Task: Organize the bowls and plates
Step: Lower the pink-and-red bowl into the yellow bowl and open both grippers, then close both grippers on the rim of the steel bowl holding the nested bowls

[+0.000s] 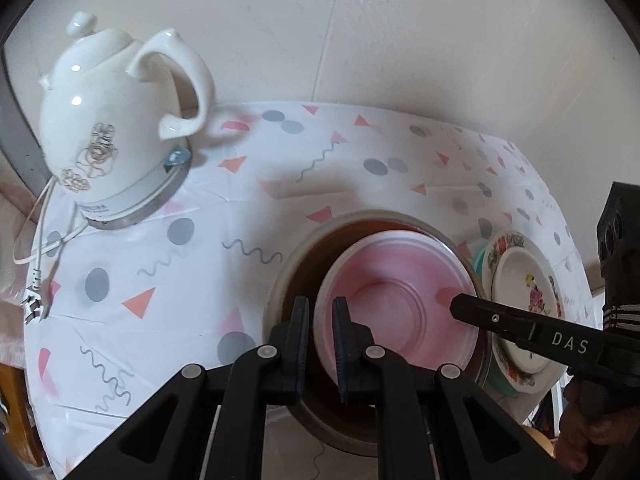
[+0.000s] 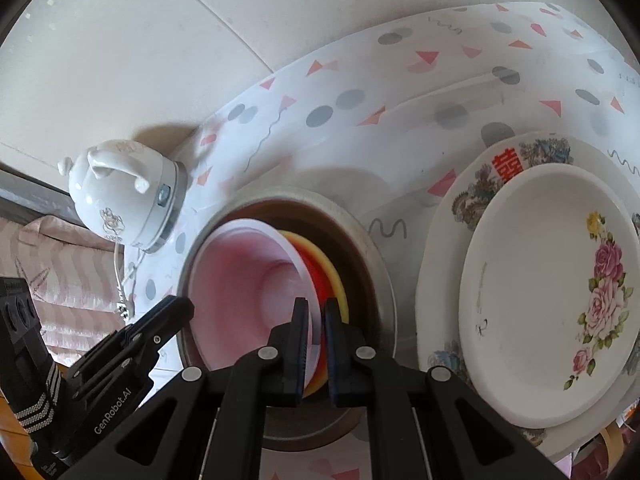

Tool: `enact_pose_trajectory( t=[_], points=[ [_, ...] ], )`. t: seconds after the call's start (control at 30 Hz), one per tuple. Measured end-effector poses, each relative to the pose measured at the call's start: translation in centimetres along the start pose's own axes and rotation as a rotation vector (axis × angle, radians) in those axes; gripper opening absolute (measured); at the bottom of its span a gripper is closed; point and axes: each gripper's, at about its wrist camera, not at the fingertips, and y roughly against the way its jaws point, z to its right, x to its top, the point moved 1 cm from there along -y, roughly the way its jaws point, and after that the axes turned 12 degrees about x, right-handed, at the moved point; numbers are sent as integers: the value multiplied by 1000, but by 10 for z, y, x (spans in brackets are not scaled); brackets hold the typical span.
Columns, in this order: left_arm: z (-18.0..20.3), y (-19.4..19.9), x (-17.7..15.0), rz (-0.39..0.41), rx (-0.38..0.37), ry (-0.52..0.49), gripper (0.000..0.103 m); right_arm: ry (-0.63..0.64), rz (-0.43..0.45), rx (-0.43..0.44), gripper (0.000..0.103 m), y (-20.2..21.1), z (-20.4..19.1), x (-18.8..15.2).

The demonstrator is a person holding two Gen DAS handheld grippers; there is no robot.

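A pink bowl [image 1: 400,296] sits tilted inside a big brown bowl with a pale rim [image 1: 296,248]. My left gripper [image 1: 322,344] is shut on the pink bowl's left rim. My right gripper [image 2: 317,344] is shut on its right rim [image 2: 314,320]; its finger also shows in the left wrist view [image 1: 520,324]. Red and yellow bowls [image 2: 328,276] lie under the pink one. To the right, a small rose plate [image 2: 552,280] rests on a larger flowered plate [image 2: 448,240].
A white ceramic kettle [image 1: 116,128] with its cord stands at the back left by the wall. The table carries a white cloth with triangles and dots [image 1: 160,280]. The plate stack lies near the table's right edge.
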Motion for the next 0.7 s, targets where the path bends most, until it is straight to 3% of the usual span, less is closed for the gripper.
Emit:
enact_pose_trajectory(
  t=[0.2,0.33,0.4,0.57,0.7],
  points=[
    [-13,7,-2,14,6,54,13,17,37,15,9,11,0,0],
    [-23,8,-7,8,10,87,22,40,63,5,9,19,0,-2],
    [-25,9,-10,6,13,96,25,51,71,-5,20,23,-1,-3],
    [-29,9,-19,-6,14,100,26,51,88,-7,20,30,1,-7],
    [-30,11,-25,-11,9,105,40,55,96,-4,20,35,0,-12]
  ],
)
